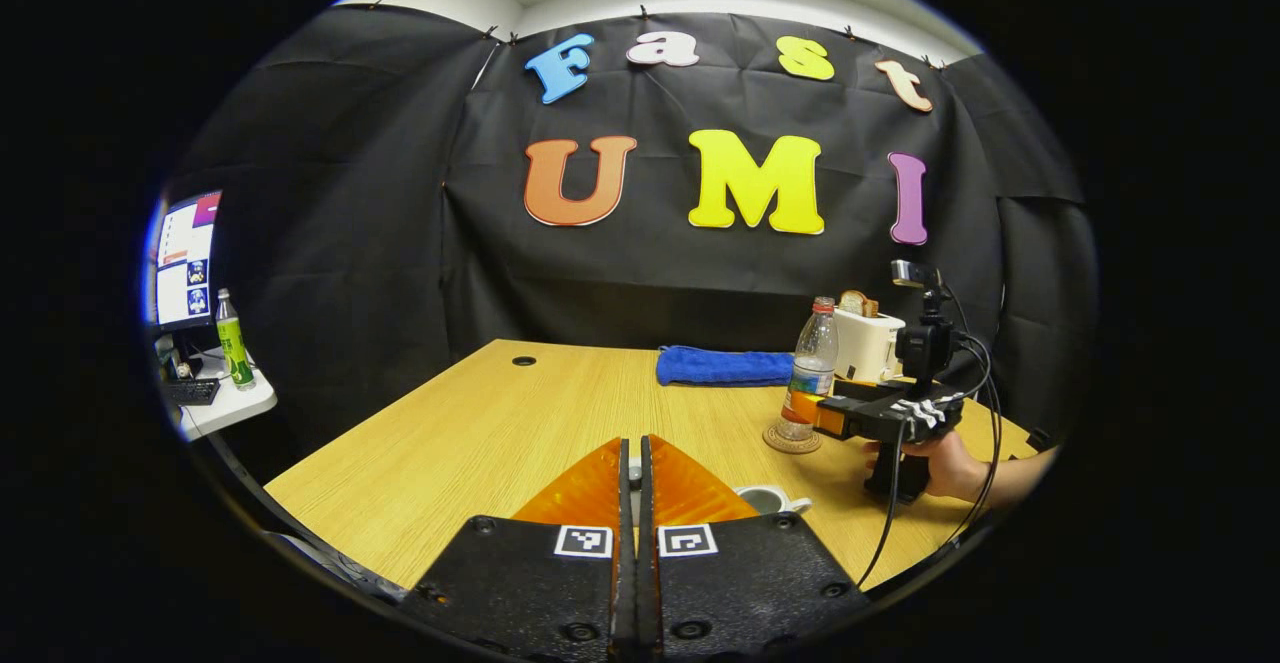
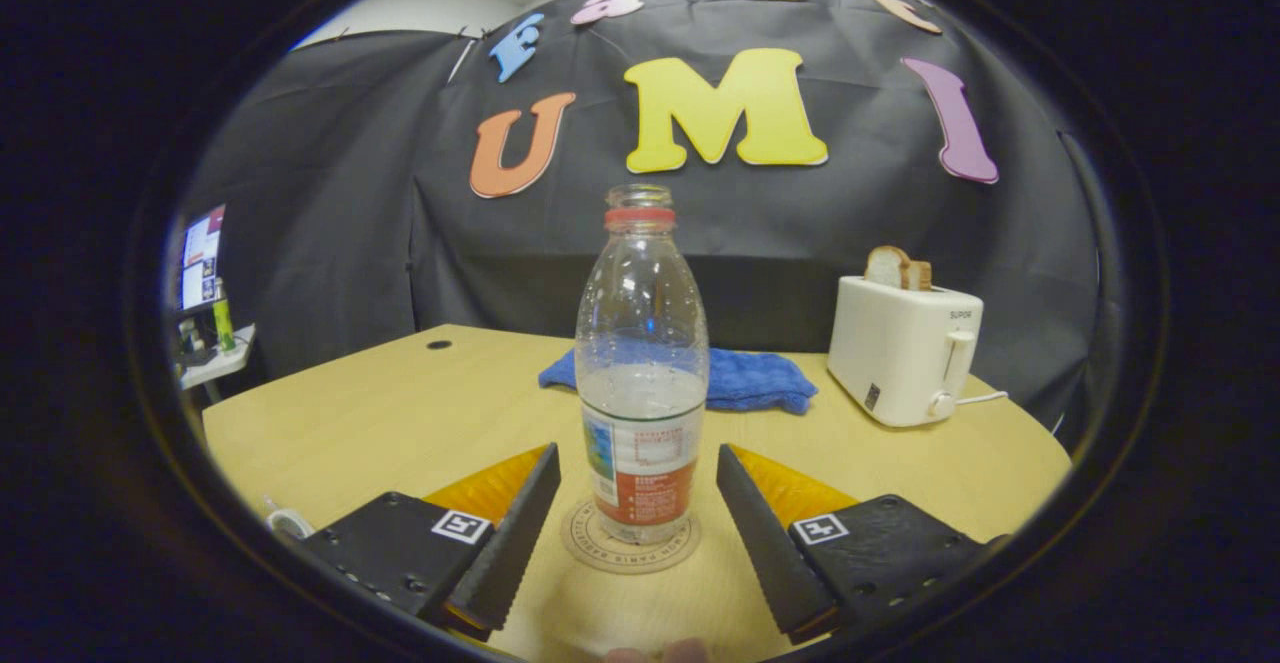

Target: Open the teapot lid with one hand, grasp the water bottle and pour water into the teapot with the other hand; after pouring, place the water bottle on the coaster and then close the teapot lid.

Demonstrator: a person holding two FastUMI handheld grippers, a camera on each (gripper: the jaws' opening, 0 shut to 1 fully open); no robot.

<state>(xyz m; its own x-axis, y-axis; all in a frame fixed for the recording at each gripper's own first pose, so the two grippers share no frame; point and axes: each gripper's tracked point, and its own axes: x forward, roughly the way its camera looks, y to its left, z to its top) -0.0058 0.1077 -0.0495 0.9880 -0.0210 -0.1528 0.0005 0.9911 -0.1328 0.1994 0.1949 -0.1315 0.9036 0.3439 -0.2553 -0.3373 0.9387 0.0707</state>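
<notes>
The clear water bottle (image 2: pixel 640 383), uncapped and partly filled, stands upright on the round coaster (image 2: pixel 628 548). My right gripper (image 2: pixel 637 455) is open, one finger on each side of the bottle and both apart from it. In the left gripper view the bottle (image 1: pixel 812 368) is on the coaster (image 1: pixel 790 440) at the table's right, with the right gripper (image 1: pixel 805 408) and a hand (image 1: pixel 945 463) beside it. My left gripper (image 1: pixel 635 440) is shut, a thin pale sliver of the teapot lid (image 1: pixel 633 488) between its fingers. The white teapot (image 1: pixel 768 499) sits open just right of them.
A blue cloth (image 2: pixel 745 378) lies behind the bottle. A white toaster (image 2: pixel 905 348) with bread stands at the back right. The wooden table (image 1: pixel 480 433) has a cable hole (image 1: pixel 524 360) at the far left. A side desk with a monitor (image 1: pixel 185 263) and a green bottle (image 1: pixel 234 340) is off left.
</notes>
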